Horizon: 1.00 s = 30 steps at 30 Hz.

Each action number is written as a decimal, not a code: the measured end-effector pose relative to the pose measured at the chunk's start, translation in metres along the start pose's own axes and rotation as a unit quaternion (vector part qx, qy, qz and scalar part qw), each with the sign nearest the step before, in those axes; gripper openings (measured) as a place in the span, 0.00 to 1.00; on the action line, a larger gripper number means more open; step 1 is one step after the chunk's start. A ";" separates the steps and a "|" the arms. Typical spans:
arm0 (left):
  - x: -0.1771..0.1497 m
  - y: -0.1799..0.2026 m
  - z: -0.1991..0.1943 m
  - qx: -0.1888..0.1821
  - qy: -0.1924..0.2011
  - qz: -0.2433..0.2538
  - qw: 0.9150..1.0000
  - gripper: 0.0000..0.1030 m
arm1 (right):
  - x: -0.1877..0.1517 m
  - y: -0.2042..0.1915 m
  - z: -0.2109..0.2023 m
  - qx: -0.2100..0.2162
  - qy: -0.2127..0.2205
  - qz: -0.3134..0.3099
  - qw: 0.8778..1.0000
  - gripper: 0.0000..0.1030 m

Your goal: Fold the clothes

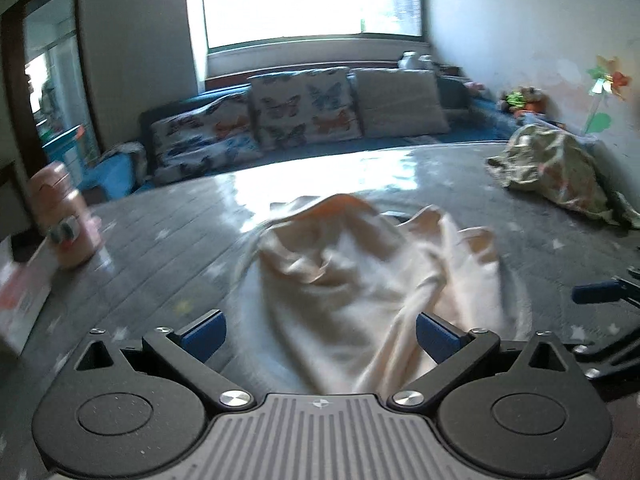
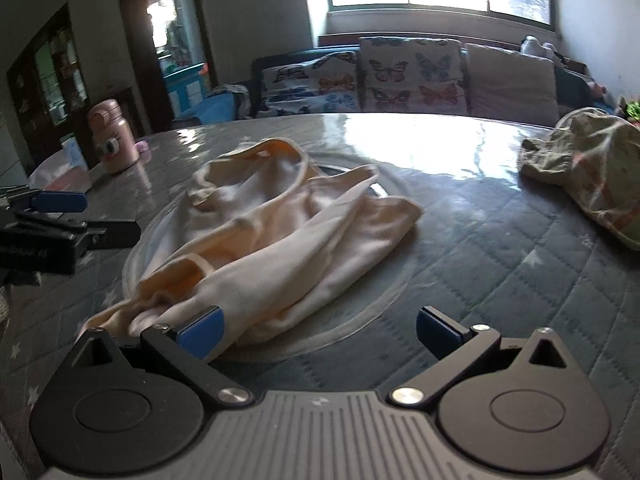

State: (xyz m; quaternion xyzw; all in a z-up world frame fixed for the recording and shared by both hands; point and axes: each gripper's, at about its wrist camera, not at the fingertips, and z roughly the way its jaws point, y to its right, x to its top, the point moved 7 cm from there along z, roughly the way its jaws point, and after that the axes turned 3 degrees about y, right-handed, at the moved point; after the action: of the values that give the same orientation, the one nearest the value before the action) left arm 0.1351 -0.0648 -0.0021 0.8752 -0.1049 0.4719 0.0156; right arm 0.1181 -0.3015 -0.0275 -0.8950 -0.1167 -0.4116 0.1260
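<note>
Fingers of left gripper (image 1: 320, 334) and right gripper (image 2: 320, 332) spread wide, empty — cream garment (image 2: 276, 216) crumpled on table (image 2: 500, 240); no legible writing.

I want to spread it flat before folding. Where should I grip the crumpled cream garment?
Probably the cream garment by its banded edge arching up at the far side, approached from above; that raised rim stands clear of the table.

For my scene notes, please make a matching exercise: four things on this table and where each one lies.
Things:
1. crumpled cream cotton garment
2. pink cylindrical drink bottle
3. crumpled green patterned cloth
4. butterfly-print cushion

Places (right wrist view):
A. far right of the table
B. left edge of the table
C. table centre
D. sofa behind the table

Pairs: 1-C, 2-B, 3-A, 4-D
</note>
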 end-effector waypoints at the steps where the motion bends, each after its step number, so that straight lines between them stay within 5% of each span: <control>1: 0.004 0.005 0.004 -0.009 0.001 0.007 1.000 0.96 | 0.003 0.005 0.002 -0.004 0.000 0.005 1.000 1.00; 13: 0.011 0.041 0.064 -0.084 -0.045 0.024 0.995 0.56 | 0.042 0.063 0.022 -0.034 0.006 0.071 0.997 0.89; 16: 0.008 0.045 0.067 -0.099 -0.050 0.030 0.993 0.37 | 0.050 0.062 0.032 -0.028 0.005 0.070 0.997 0.82; 18: 0.008 0.044 0.067 -0.098 -0.048 0.038 0.993 0.14 | 0.056 0.058 0.041 -0.017 0.001 0.071 0.997 0.75; 21: 0.008 0.037 0.066 -0.089 -0.042 0.037 0.994 0.06 | 0.063 0.045 0.057 0.006 -0.009 0.067 0.998 0.63; 30: 0.017 -0.011 0.039 -0.043 -0.002 -0.010 0.999 0.05 | 0.071 0.017 0.099 0.031 -0.029 0.056 0.998 0.33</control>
State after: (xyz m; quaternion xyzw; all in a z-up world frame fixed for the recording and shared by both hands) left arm 0.1780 -0.0617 -0.0086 0.8759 -0.1166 0.4647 0.0572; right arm 0.2385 -0.2778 -0.0380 -0.9075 -0.0825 -0.3736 0.1732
